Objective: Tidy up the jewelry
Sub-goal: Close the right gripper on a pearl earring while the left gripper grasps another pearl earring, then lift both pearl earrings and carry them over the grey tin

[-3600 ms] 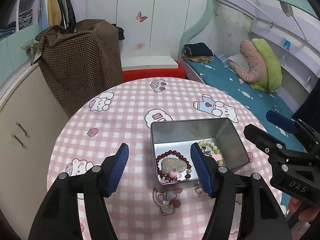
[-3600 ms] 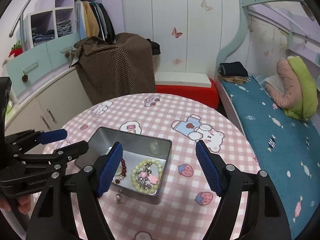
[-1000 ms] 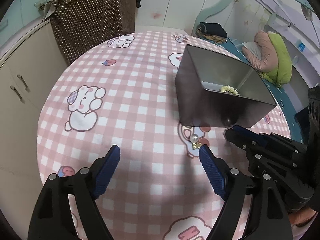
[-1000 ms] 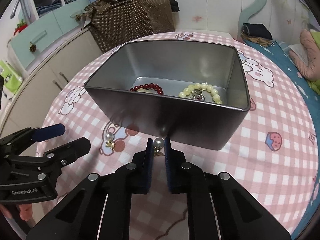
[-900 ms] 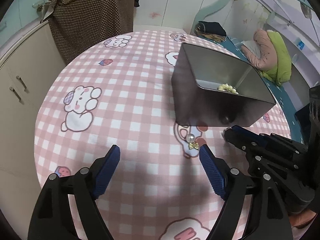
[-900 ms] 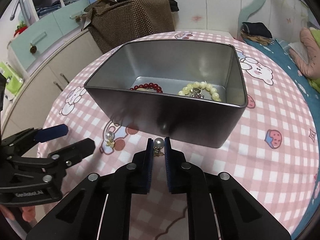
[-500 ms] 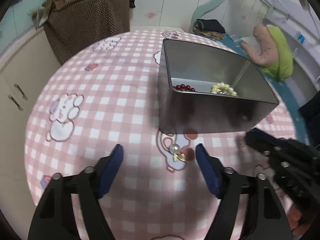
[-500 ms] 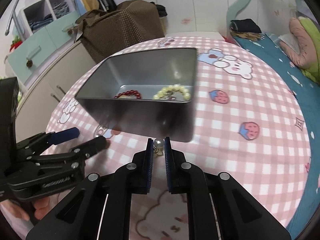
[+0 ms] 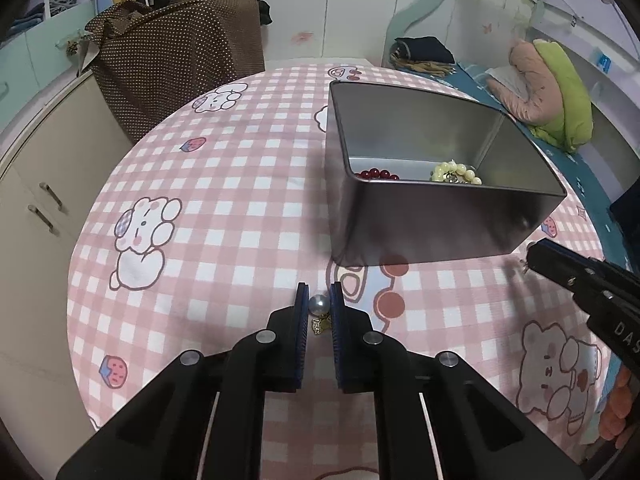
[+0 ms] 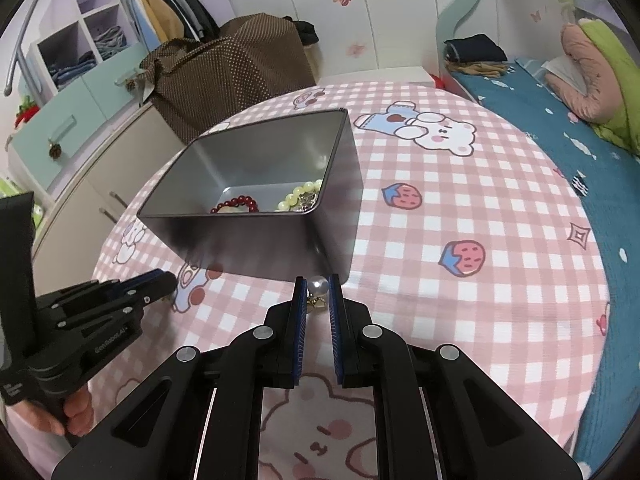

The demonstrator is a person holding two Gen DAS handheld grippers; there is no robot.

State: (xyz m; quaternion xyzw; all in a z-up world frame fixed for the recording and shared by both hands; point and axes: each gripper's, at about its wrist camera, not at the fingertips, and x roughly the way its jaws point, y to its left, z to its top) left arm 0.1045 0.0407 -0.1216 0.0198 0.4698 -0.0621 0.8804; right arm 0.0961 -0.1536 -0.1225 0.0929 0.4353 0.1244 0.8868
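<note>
The left gripper (image 9: 319, 306) points forward and down toward the round table (image 9: 248, 184), just short of the near wall of the metal tin (image 9: 436, 216). Its 2 blue-padded fingers (image 9: 301, 312) are drawn together on a pearl earring (image 9: 319, 305); the pearl sits between the pad tips and a small gold piece hangs below it. Contact with the cloth under the earring cannot be determined.

The right gripper (image 10: 318, 296) is aimed at the tin's near right corner (image 10: 328, 240) from the opposite side of the table. Its 2 fingers (image 10: 300, 308) are clamped on a second pearl earring (image 10: 318, 286), pearl uppermost, gold fitting beneath. In the right wrist view, the person's left hand (image 10: 68, 412) wraps the handle of the left gripper, low at the table's left edge.

The tin stands upright on the pink checked cloth, open at the top. Inside, on its floor, lie 1 red bead bracelet (image 10: 236, 204) and 1 pale green bead bracelet (image 10: 298, 196), side by side near the front wall. A brown dotted bag (image 9: 176, 52) sits on the cabinet beyond the table.
</note>
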